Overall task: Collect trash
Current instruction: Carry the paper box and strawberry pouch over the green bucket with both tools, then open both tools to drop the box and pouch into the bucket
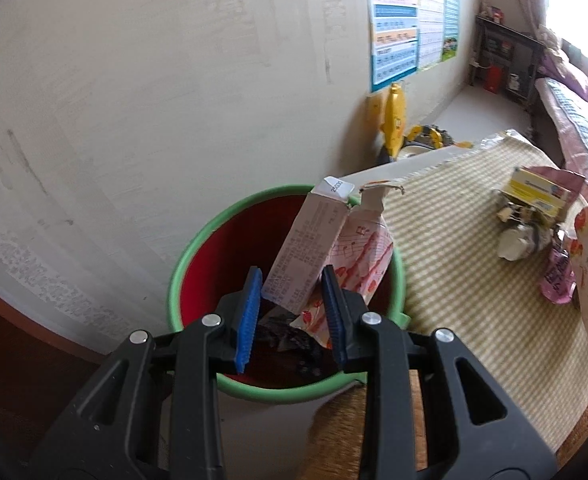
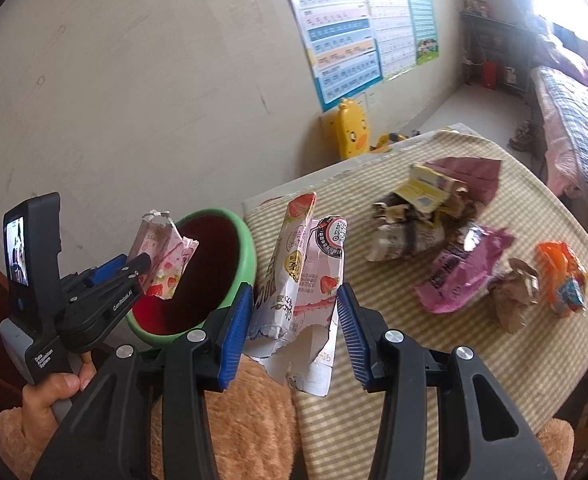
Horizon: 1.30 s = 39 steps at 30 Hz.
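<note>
The left gripper (image 1: 292, 312) is clamped on a torn pink carton (image 1: 326, 248) and holds it over the mouth of the bin (image 1: 214, 236), a green-rimmed tub with a red inside; the carton's top flaps point up toward 12 o'clock, and dark scraps (image 1: 290, 340) lie at the bin's bottom. Seen from the right wrist, that same left gripper (image 2: 144, 266) sits at 9 o'clock, a hand (image 2: 54, 390) in a fuzzy tan sleeve (image 2: 18, 428) around its handle, its carton (image 2: 164, 256) at the bin's (image 2: 246, 256) near rim. The right gripper (image 2: 294, 320) grips a crumpled strawberry carton (image 2: 306, 280) between its blue pads (image 2: 234, 332), the carton upright with its torn end hanging down toward 6 o'clock, just right of the bin. The bin stands beside a table under a striped cloth (image 2: 454, 360). On the cloth, toward 2 o'clock from the right gripper, more trash lies in a loose heap: a yellow box (image 2: 426, 190) on crumpled paper (image 2: 406, 236), a purple wrapper (image 2: 458, 276), a brown wad (image 2: 514, 300) and an orange wrapper (image 2: 562, 276) at 3 o'clock. A yellow duck toy (image 2: 352, 128) leans on the wall under posters (image 2: 354, 28) at 12 o'clock.
</note>
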### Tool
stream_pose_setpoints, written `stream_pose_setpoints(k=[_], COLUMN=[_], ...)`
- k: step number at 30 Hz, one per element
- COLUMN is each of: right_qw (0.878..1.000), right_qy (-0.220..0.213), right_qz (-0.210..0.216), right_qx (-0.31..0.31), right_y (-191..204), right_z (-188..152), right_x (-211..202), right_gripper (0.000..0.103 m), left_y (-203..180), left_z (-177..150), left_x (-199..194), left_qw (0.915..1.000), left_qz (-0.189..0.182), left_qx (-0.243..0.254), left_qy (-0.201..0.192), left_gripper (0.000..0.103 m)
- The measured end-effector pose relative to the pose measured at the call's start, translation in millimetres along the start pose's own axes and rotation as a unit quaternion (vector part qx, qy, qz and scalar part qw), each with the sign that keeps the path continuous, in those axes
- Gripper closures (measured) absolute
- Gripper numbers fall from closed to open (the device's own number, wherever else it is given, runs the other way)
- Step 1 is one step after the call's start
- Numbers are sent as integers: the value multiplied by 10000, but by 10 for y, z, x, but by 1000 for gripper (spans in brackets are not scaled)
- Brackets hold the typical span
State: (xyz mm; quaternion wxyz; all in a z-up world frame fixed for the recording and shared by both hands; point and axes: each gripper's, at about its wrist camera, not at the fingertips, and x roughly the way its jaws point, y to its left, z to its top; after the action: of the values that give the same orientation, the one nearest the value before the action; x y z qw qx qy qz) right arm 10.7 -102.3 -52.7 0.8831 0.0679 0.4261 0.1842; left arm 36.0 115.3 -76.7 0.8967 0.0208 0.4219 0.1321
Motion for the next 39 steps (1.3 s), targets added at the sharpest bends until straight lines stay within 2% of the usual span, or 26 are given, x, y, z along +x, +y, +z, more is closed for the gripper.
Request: stream_pose_setpoints(k=[10,24,25,27,32,39], right_qw=[9980,9922,9914,9911,9914,9969], right_qy=[178,387,437,492,540,222], right_qz=[470,1021,1081,1122,1137,759], right_qx=[-382,-605,-588,-514,-347,-22], right_y=[457,891,909,946,904,420], right_z=[104,341,361,376,314,214], right_x=[341,915,971,1069,1010,528], right_gripper=[60,58,51,44,44,42], left_y=[411,711,738,769,739,462], left_z=[-47,-149,-159,-163,-190,-137], left_x=[264,555,572,587,602,482], left_qw=[9984,9946,9939,9930,9934,9961], left_qz=[354,500,543,545,581,420], left_qx=[-363,-653,-707,-808,-707,-467], left_qy=[267,629,656,662,687,617], left_gripper=[73,72,70,44,35,33])
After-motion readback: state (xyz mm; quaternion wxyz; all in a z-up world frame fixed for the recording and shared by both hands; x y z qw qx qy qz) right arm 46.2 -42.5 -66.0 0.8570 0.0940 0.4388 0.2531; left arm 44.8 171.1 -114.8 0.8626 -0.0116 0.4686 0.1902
